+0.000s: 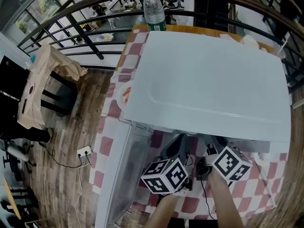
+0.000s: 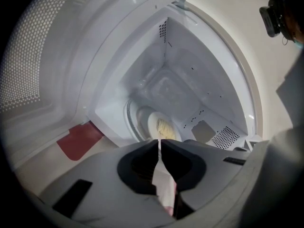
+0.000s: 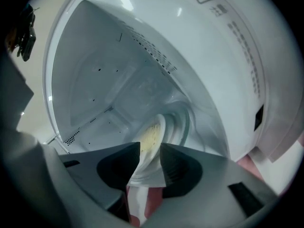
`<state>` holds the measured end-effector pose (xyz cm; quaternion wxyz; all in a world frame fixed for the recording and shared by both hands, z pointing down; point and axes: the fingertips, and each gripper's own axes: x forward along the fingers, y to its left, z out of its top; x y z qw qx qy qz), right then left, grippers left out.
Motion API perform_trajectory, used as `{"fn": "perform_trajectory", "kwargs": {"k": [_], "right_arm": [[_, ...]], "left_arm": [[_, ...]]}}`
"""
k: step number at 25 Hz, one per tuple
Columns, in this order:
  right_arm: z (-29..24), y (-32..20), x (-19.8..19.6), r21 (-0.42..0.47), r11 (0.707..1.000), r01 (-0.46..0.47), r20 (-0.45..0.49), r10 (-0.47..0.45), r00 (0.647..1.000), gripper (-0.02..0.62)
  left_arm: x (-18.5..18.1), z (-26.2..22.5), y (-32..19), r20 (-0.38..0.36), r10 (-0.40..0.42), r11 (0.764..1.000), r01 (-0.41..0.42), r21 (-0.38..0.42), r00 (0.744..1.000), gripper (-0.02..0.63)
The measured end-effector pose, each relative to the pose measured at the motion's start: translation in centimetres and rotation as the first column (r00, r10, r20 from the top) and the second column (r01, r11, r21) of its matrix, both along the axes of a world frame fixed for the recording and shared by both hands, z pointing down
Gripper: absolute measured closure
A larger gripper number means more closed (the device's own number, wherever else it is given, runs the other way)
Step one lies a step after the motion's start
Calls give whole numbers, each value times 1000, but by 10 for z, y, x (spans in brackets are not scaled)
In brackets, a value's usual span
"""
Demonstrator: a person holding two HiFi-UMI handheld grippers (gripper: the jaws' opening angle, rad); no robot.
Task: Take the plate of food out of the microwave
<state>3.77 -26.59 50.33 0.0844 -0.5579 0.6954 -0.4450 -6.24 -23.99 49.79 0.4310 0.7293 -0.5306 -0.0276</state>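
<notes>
plate (image 3: 152,129) inside microwave (image 3: 109,80), rim between parted jaws of right claw (image 3: 150,148)

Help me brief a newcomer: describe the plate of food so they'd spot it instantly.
Find the white microwave on the red-and-white checked tablecloth, its door open. Inside the cavity, on the clear glass turntable, sits a white plate. It alone carries pale yellow food.

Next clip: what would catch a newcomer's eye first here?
The big white microwave fills the head view, standing on a red-checked cloth with its door swung open. Inside, a plate of yellowish food lies on the turntable; the left gripper and the right gripper point at it.
</notes>
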Motion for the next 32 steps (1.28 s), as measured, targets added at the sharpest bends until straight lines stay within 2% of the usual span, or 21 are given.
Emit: {"fn": "perform_trajectory", "kwargs": {"k": [5,10,14,19,20,21,25,27,32], "right_arm": [[1,-5,0,-10,999,-31,-10,31,999,442],[2,-10,7,-20,997,-69,-77,68,995,437],[2,-11,2,-39,996,-75,-39,74,996,436],[2,-15,3,-27,998,-63,-83,61,995,437],[1,-15,2,-26,998,-63,-84,60,995,449],[1,-14,2,-25,998,-61,-81,59,995,489],[3,-14,3,-34,998,-61,-90,58,994,509],[5,-12,5,-46,996,-75,-66,72,995,568],[6,-10,8,-57,994,-93,-4,93,996,568]], "left_arm": [[1,-1,2,1,7,1000,-7,6,1000,571],[0,1,3,-3,8,1000,-8,1,1000,571],[0,2,5,-3,8,1000,-8,-1,1000,571],[-2,2,6,-11,-2,1000,2,-4,1000,571],[-2,1,6,-14,-5,1000,4,-4,1000,571],[-2,1,6,-14,-6,1000,6,-3,1000,571],[-2,2,7,-11,-6,1000,6,-4,1000,571],[-2,3,8,-13,-7,1000,7,-6,1000,571],[-2,5,10,-9,-10,1000,10,-12,1000,571]]}}
